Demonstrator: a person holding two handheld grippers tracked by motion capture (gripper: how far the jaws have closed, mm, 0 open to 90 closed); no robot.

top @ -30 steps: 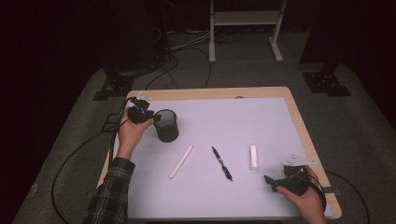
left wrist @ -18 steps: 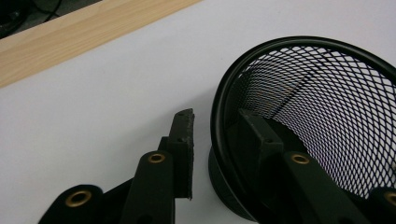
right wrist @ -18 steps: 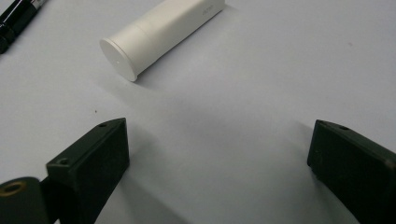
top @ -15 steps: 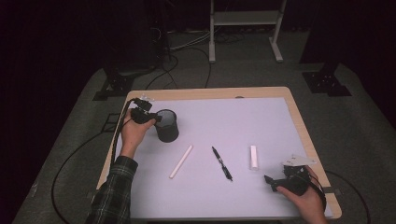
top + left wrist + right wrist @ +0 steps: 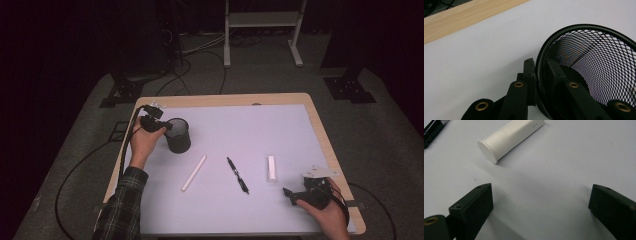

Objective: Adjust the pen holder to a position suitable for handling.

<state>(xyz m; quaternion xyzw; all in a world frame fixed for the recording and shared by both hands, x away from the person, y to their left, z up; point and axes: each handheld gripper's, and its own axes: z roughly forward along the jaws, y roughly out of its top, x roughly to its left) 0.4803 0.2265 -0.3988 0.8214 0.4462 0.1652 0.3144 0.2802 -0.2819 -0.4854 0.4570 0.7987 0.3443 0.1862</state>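
Lit from above, with the pale worktop (image 5: 280,145) bright and evenly exposed in the high view while floor and background fall off into near-black. Soft overall there, slightly grainy, fine detail smeared. Short, faint shadows beside the mesh cup (image 5: 178,135) and the pen (image 5: 238,175). Close and crisp in the left gripper view on the cup's rim (image 5: 584,26) and mesh; mild blur on the near black parts at the bottom edge. Diffuse shadows under the claw pads (image 5: 472,206) in the right gripper view, a soft one beside the white tube (image 5: 509,137). No harsh glare; a slight bluish cast on the white surface.
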